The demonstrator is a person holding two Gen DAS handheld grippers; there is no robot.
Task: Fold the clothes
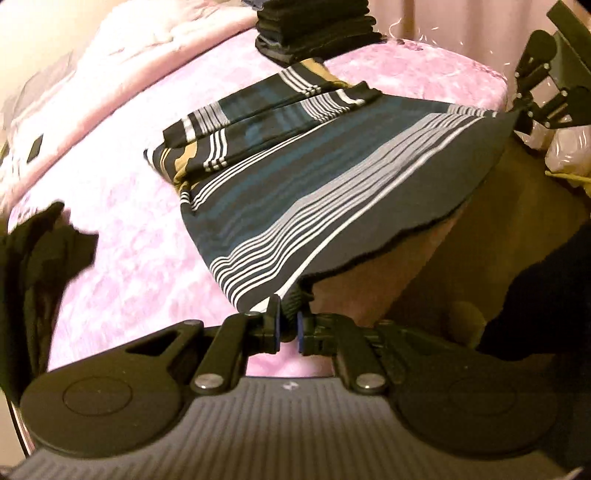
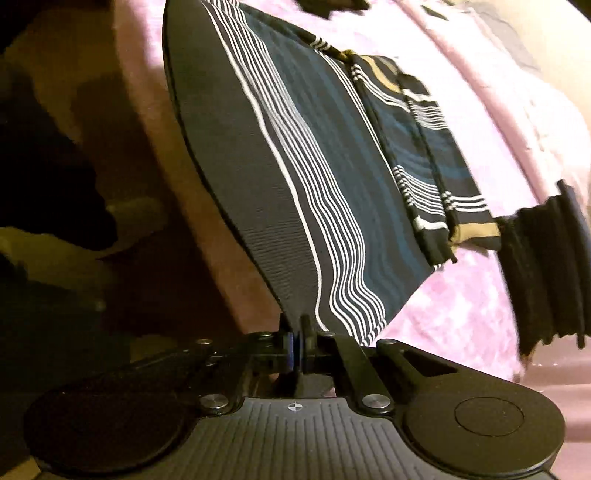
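The striped shirt (image 1: 295, 184) lies on the pink bed cover (image 1: 129, 229), and everything else is placed from it. Its hem edge hangs past the side of the bed, stretched taut between two corners. The left tongs (image 1: 289, 325) are clamped on one hem corner, a bunched bit of dark fabric squeezed between the blue pads. The right tongs (image 2: 296, 349) are pinched tight on the other hem corner, the cloth rising from them as a flat striped panel; in the left wrist view they show at the shirt's far hem corner (image 1: 532, 107). The sleeves are folded in across the shirt's upper part, showing tan and white bands. Beyond the shirt's collar end sits a stack of folded dark clothes (image 1: 317, 29). To the side of the shirt away from the right tongs, a loose dark garment (image 1: 40, 266) lies on the cover. A small dark rectangular thing (image 1: 35, 147) rests on the paler quilt (image 1: 110, 66) further off; it is too blurred to name
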